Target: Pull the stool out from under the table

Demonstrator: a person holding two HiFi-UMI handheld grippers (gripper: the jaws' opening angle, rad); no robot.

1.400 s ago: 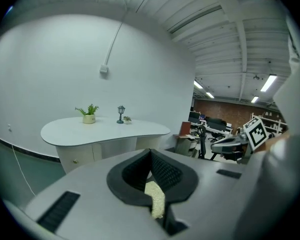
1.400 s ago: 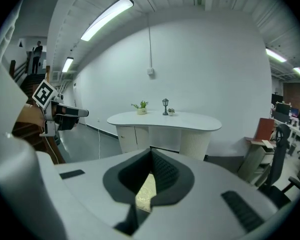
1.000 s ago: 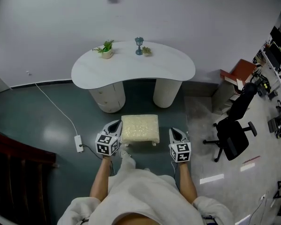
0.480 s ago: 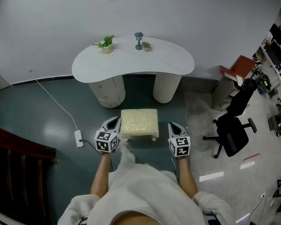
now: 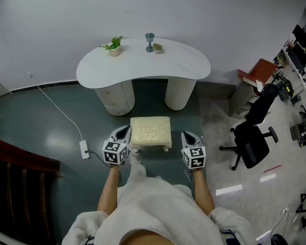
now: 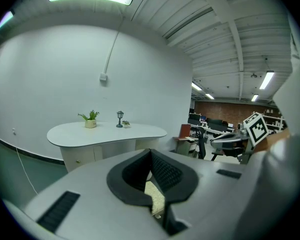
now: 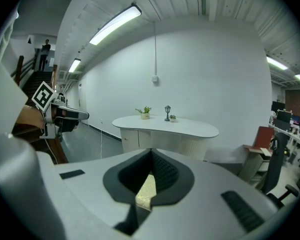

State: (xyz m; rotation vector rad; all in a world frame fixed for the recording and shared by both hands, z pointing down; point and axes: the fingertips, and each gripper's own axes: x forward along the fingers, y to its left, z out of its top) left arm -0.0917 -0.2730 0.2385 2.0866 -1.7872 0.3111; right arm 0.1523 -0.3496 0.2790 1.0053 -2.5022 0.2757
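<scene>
The cream-topped stool [image 5: 150,131] stands on the green floor in front of the white bench [image 5: 178,65], facing the gap between its two pedestals and already clear of its front edge; it lies between the two grippers, ahead of the person's knees. The left gripper [image 5: 124,132] is nearer, its tip just beside the stool's left edge; whether it touches cannot be told. The right gripper [image 5: 187,136] sits a little apart from the right edge. Both pairs of jaws are closed tip to tip and hold nothing; only a sliver of cream cushion shows below them. The seat looks near square, so no long axis governs a pull. Any further pull would likely run straight back toward the person, whose foot [image 5: 137,166] is close behind; a power strip [image 5: 83,148] lies left, an office chair [image 5: 252,144] well apart right.
</scene>
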